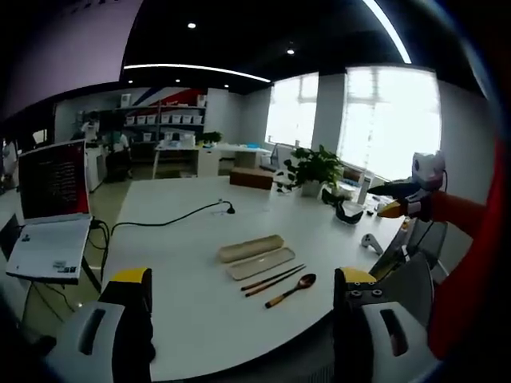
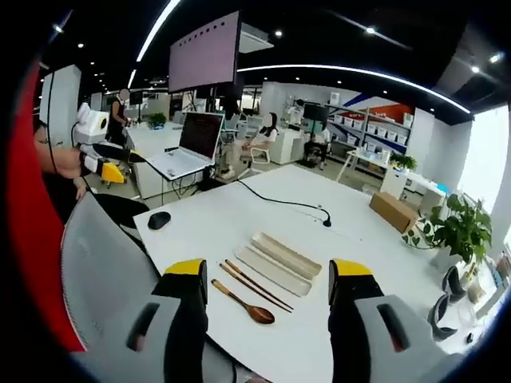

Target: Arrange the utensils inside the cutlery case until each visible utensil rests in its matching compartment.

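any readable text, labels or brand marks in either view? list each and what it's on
None can be read.
Laptop screen: rows of text, too blurred.
Sheet in front of it: small print, too small.
Hanging screen: faint lines, illegible.
Cutlery case, spoon, chopsticks: no marking visible.

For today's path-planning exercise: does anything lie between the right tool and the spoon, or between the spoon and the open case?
Nothing lies between the right tool and the spoon. The chopsticks lie between the spoon and the case.
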The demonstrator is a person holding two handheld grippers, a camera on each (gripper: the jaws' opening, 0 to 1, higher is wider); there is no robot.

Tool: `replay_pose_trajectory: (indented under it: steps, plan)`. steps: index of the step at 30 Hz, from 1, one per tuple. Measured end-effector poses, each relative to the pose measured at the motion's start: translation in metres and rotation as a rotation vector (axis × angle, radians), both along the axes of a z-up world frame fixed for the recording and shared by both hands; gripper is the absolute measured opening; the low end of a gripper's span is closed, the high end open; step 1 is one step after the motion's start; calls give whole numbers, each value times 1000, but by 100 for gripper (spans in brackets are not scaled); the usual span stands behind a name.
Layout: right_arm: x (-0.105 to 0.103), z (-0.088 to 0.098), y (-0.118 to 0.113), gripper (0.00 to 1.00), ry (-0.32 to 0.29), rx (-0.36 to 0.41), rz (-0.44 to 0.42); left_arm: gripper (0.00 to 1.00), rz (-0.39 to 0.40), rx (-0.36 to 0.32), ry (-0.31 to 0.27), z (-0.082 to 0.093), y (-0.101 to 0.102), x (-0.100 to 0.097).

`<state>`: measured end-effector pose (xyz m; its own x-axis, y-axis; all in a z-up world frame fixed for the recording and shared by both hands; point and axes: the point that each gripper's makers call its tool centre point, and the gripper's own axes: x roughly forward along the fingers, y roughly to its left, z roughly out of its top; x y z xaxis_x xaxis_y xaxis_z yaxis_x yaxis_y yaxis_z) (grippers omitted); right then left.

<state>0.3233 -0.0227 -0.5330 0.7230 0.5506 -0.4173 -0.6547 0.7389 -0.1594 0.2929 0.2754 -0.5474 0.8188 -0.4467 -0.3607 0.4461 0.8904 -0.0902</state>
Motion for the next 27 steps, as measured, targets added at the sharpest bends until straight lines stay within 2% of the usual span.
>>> replay_pose_trajectory:
  steps: [3, 6, 13, 20, 27]
  plan:
    - [1, -6, 2, 56, 18, -19, 9, 96, 5, -5, -18, 3, 1, 0]
    - [2, -9, 5, 54, 23, -35, 20, 94, -15, 43, -9, -2, -2, -2]
    - [8, -10, 5, 50, 13, -61, 21, 93, -10, 18, -10, -3, -4, -5]
    - [18, -7, 12, 49, 4, -55, 21, 93, -8, 20, -8, -4, -4, -4]
    - [20, -6, 19, 48, -2, -45, 35, 91, -5, 46, -10, -6, -2, -5]
